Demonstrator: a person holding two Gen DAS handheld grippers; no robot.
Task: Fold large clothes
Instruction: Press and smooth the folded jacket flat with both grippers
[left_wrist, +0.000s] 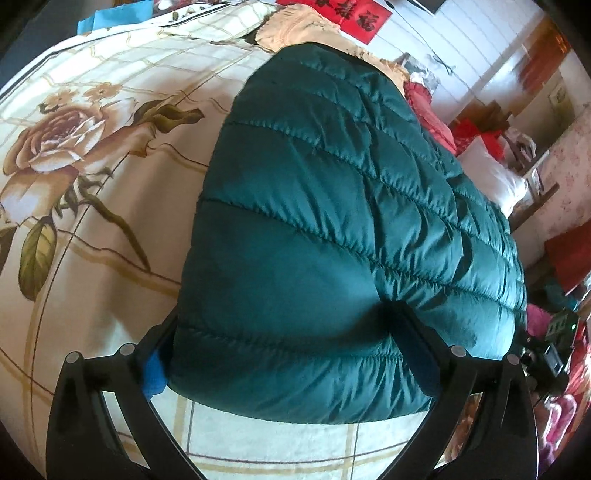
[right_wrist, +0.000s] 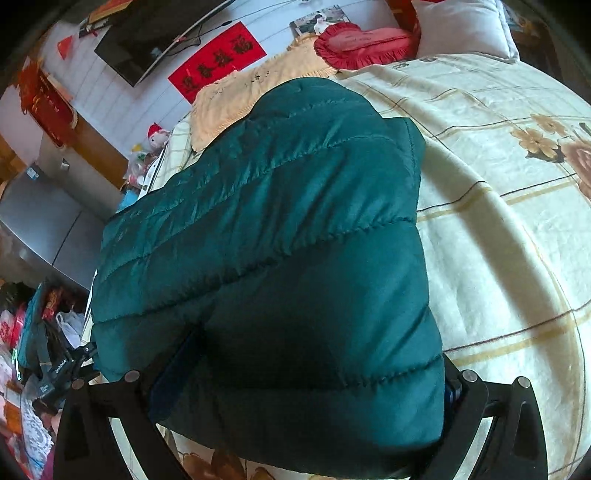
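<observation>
- The green puffer jacket (left_wrist: 332, 229) lies folded on the bed (left_wrist: 92, 184).
- Left hand-held gripper (left_wrist: 284, 354) is spread, straddling the jacket's near hem; right hand-held gripper (right_wrist: 306, 391) likewise.
- Likely light, puffy, slippery: take hold at hem corners.

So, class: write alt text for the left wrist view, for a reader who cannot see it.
A puffy dark green quilted jacket lies folded on a cream bedspread printed with roses, its near end bulging between the wide-spread black jaws of the left gripper. A red banner hangs on the white wall behind.
</observation>
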